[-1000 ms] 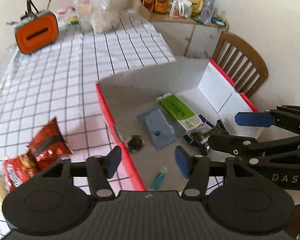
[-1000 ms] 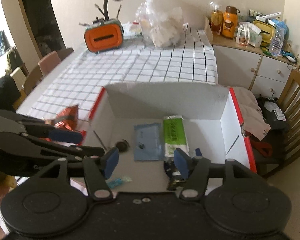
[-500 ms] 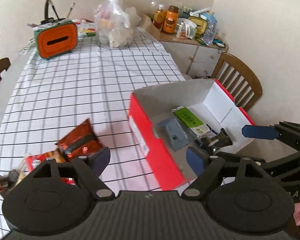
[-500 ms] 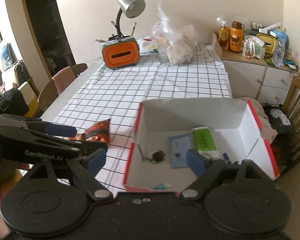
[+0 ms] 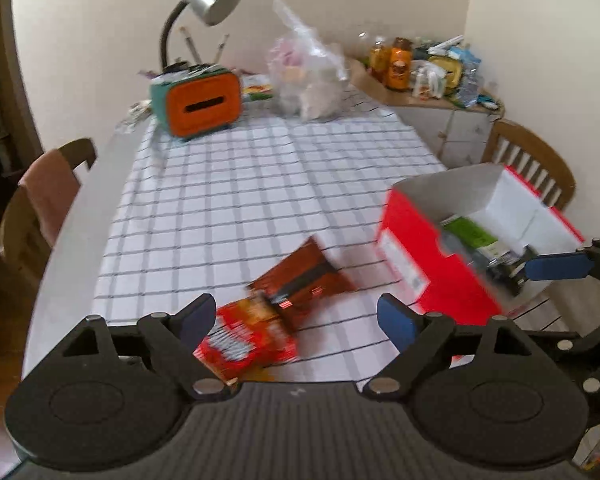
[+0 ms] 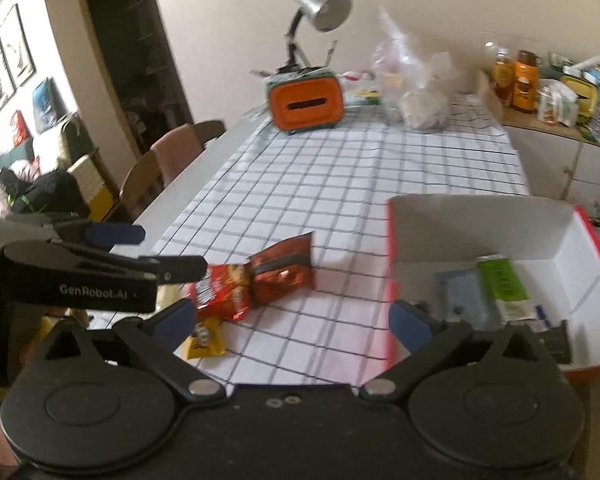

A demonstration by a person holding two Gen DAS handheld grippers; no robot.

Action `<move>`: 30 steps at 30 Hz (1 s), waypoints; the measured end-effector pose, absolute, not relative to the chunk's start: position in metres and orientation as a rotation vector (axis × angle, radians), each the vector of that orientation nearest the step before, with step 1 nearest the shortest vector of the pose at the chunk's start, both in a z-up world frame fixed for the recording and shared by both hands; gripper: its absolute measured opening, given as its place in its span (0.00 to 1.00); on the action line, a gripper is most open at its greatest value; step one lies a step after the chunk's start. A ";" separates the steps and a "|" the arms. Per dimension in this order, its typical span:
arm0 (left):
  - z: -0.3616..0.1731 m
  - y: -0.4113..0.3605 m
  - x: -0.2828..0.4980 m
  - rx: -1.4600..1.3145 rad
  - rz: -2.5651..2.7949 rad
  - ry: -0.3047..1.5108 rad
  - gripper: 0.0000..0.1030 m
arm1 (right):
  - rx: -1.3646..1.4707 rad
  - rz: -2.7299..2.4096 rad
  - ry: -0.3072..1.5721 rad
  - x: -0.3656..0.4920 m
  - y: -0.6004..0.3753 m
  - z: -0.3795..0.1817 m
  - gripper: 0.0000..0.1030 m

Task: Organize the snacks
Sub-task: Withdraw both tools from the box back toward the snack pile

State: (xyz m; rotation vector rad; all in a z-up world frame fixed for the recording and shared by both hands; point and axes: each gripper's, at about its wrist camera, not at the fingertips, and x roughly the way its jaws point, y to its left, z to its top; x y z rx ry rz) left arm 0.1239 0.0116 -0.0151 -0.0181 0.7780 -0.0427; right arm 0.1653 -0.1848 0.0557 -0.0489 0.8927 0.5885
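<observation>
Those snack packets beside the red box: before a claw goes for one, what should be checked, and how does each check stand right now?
1. Left claw open, nothing between its fingers: ok.
2. Right claw open and empty: ok.
3. Dark red packet lies uncovered on the checked cloth: ok.
4. Bright red packet overlaps the dark red one; separate pickup: cannot tell.
5. Red box has free floor: ok.
6. Sharp view: not ok, blurred.

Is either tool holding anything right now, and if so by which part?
Nothing is held. The left tool and right tool have just been opening, with nothing between their jaws.
</observation>
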 end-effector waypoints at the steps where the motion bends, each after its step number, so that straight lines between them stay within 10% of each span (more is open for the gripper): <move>1: -0.017 0.021 0.121 -0.021 -0.036 0.783 0.86 | -0.060 0.594 0.895 0.163 -0.177 0.053 1.00; 30: -0.120 0.175 0.125 -0.080 0.160 0.944 0.86 | -0.257 0.692 1.094 0.172 -0.039 -0.067 0.86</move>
